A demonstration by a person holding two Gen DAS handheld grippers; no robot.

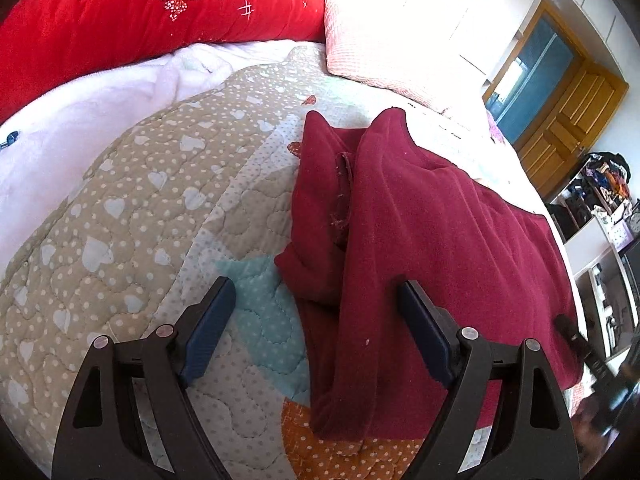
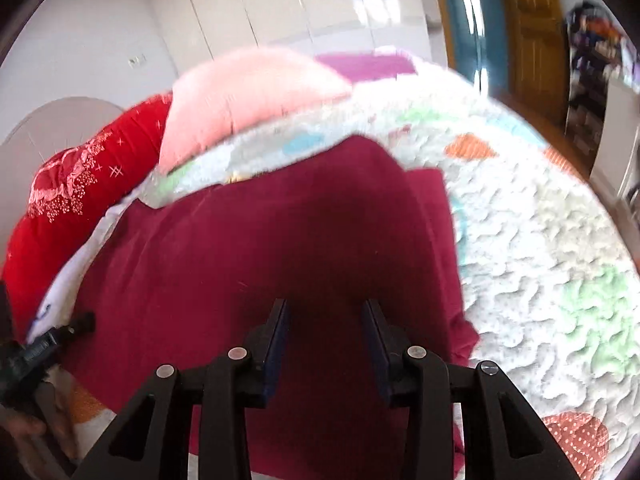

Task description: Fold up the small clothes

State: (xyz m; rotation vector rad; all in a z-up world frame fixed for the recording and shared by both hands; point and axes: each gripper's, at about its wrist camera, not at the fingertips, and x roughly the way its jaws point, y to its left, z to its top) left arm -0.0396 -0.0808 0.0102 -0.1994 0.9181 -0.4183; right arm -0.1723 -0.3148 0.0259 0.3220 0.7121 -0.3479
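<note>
Presently the maroon garment (image 1: 420, 240) lies on the quilted bedspread (image 1: 132, 216), partly folded: one side has been laid over the body, leaving a long raised fold running away from the left wrist camera towards the pillows. Its long axis follows that same line, near edge to far edge of the bed.

Left gripper (image 1: 316, 320): released, jaws spread wide, nothing between the pads. It hangs over the garment's near left edge, one finger above bare quilt, the other above the cloth. Whether the fingertips touch the fabric cannot be told.

Right gripper (image 2: 325, 332): jaws partly apart, nothing held. It sits directly above the broad flat part of the garment, and its view is blurred. The left gripper shows at the left margin of that view, by the garment's edge.

Judgement: the next fold turns on the near hem. Both grippers stand at the near end, the left by the folded side, the right over the open side, so each is placed to take its own corner and carry it along the long axis.

Materials: garment is a soft, matt fleece-like knit, limp, likely to sag and slip if pinched thinly. Bedspread is stitched cotton, dotted and heart-patterned, puckered. A red floral pillow (image 1: 140, 16) and a pink pillow (image 2: 248, 100) sit at the far end.
</note>
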